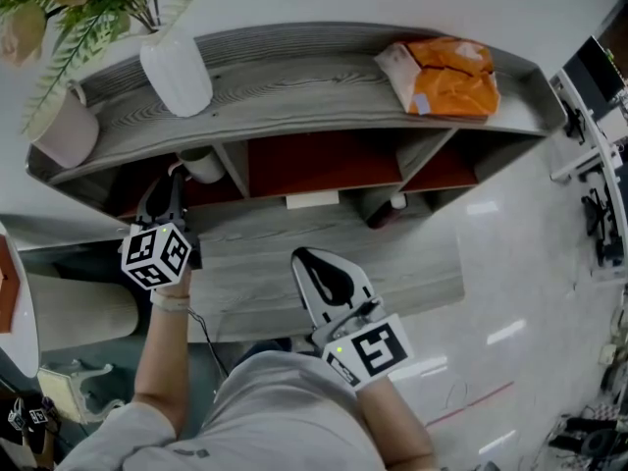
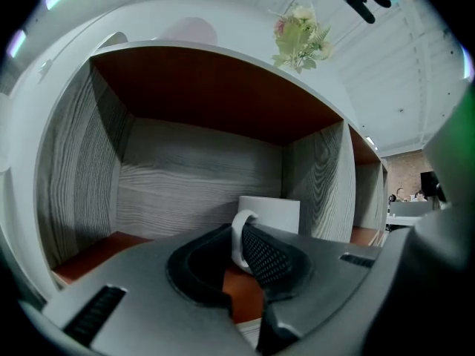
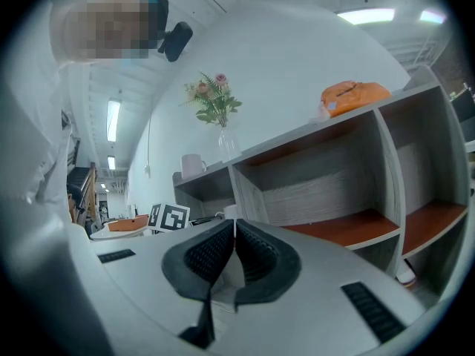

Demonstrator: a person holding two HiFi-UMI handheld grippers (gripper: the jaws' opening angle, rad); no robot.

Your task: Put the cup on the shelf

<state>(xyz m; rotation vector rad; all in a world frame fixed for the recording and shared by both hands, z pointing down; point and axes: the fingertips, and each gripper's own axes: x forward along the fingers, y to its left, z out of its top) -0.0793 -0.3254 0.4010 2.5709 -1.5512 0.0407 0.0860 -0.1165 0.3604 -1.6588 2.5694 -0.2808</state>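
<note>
A white cup (image 1: 203,165) stands in the leftmost lower compartment of the grey wooden shelf (image 1: 324,77). My left gripper (image 1: 175,180) reaches into that compartment. In the left gripper view the cup (image 2: 271,213) sits close to the compartment's right wall, and its handle (image 2: 239,237) is pinched between the jaws of the left gripper (image 2: 236,232). The cup's base is hidden behind the jaws. My right gripper (image 1: 302,256) hangs shut over the shelf's lower board, with nothing in it. In its own view the right gripper (image 3: 234,225) points along the shelf front.
On the top board stand a glass vase with flowers (image 1: 177,72), a pale mug (image 1: 67,130) at the left end and an orange bag (image 1: 451,77) at the right. A small bottle (image 1: 395,202) sits in a lower right compartment. The middle compartment has a red-brown floor (image 3: 349,228).
</note>
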